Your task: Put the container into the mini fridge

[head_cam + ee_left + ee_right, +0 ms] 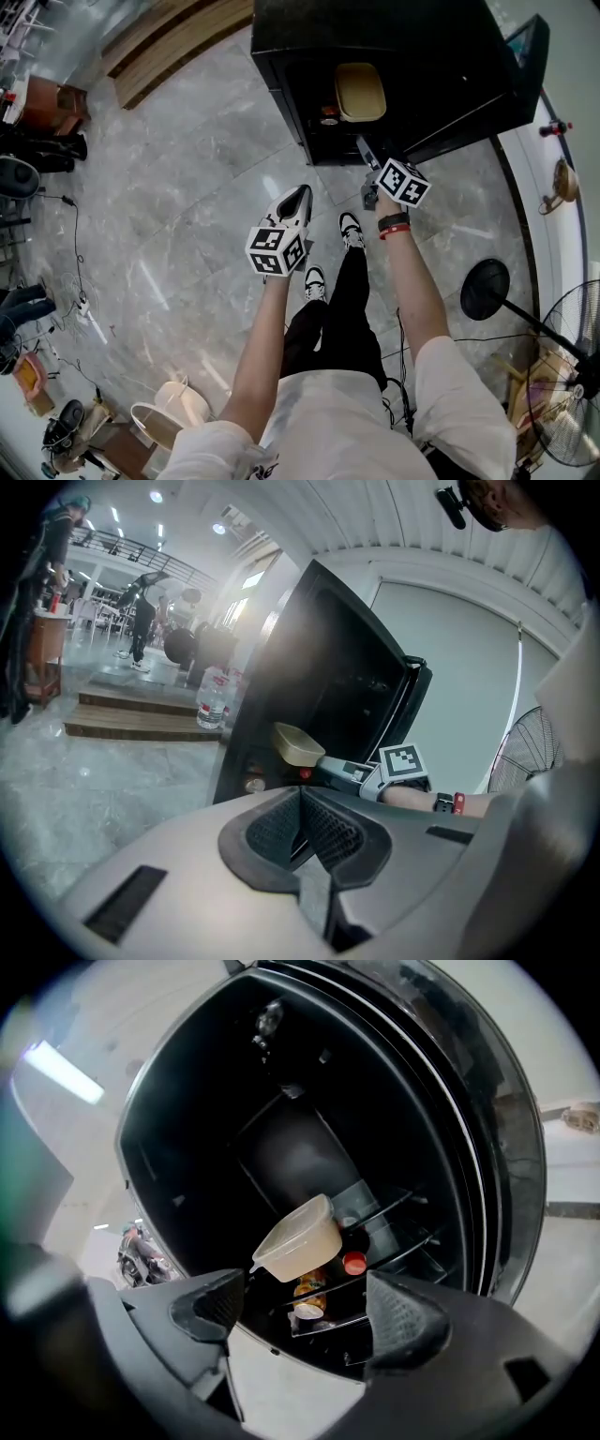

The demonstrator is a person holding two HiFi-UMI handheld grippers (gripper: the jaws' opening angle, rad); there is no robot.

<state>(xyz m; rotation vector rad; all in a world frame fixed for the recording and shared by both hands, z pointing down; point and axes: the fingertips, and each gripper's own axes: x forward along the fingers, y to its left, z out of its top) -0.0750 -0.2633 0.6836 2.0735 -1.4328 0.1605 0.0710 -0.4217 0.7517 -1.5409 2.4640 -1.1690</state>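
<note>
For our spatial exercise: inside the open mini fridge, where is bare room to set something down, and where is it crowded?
Free: the dark cavity of the mini fridge above the container; the wire shelf beside it looks bare. Crowded: under the container, where a red-capped bottle and an orange bottle cluster.

The grey plastic left gripper [298, 199] is pointing forward with jaws pressed together; the matching right gripper [364, 148] is reaching farther ahead, jaws apart, empty.

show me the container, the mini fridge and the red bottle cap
container [302, 1241], right gripper view, its side wall
mini fridge [441, 56], head view, its black top
red bottle cap [354, 1263], right gripper view, its top
</note>
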